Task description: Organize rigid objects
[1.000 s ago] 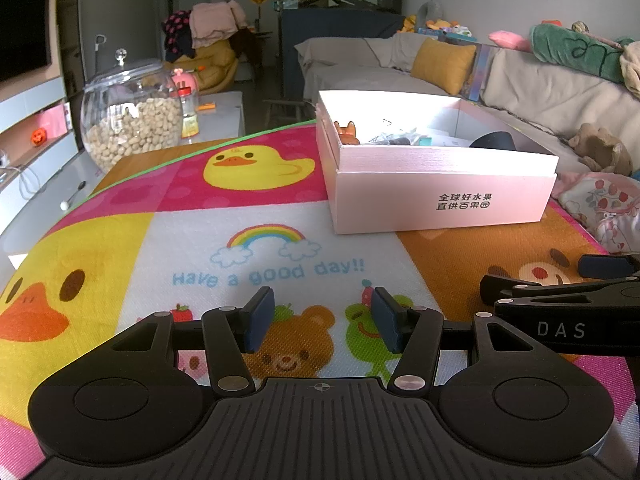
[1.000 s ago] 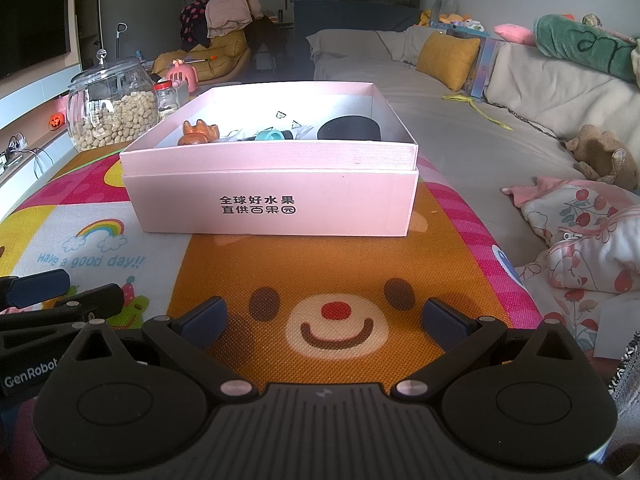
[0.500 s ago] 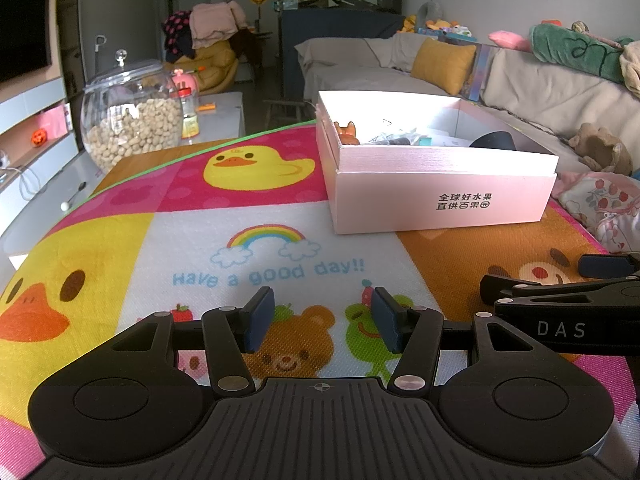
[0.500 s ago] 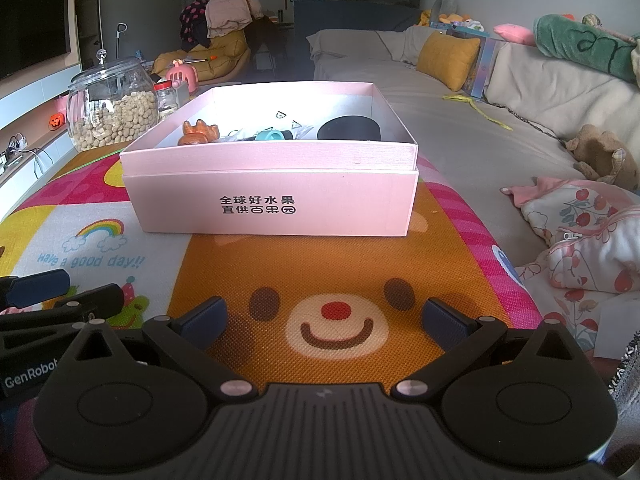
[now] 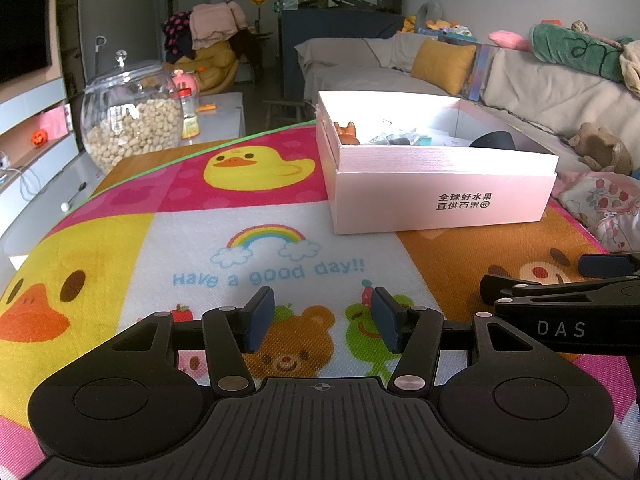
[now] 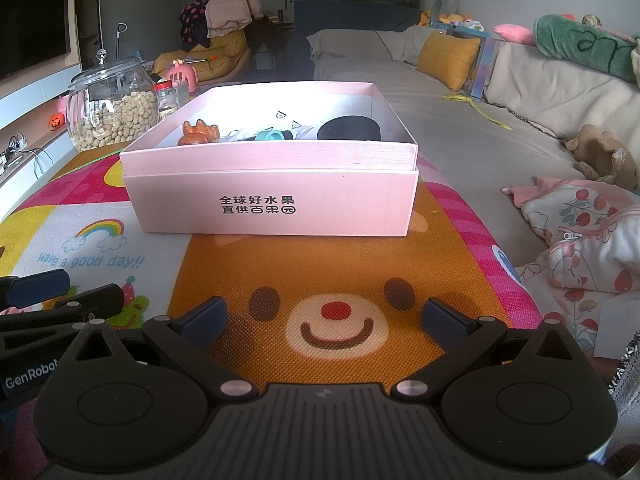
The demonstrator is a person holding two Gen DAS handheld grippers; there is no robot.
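A pink cardboard box (image 6: pixel 272 204) with black printed characters stands open on a cartoon play mat (image 6: pixel 340 264). Inside it lie an orange animal figure (image 6: pixel 200 132), a teal ring (image 6: pixel 269 135), a black round object (image 6: pixel 349 129) and some clear wrappers. The same pink box (image 5: pixel 440 204) appears at the right in the left wrist view. My right gripper (image 6: pixel 325 320) is wide open over the bear face, well short of the box. My left gripper (image 5: pixel 322 322) is open with a narrower gap, low over the mat, nothing between its fingers.
A glass jar of peanuts (image 5: pixel 132 120) stands at the mat's far left corner. A sofa (image 6: pixel 500 92) with a yellow cushion (image 6: pixel 448 58) and plush toys runs along the right. Patterned cloth (image 6: pixel 580 240) lies by the mat's right edge.
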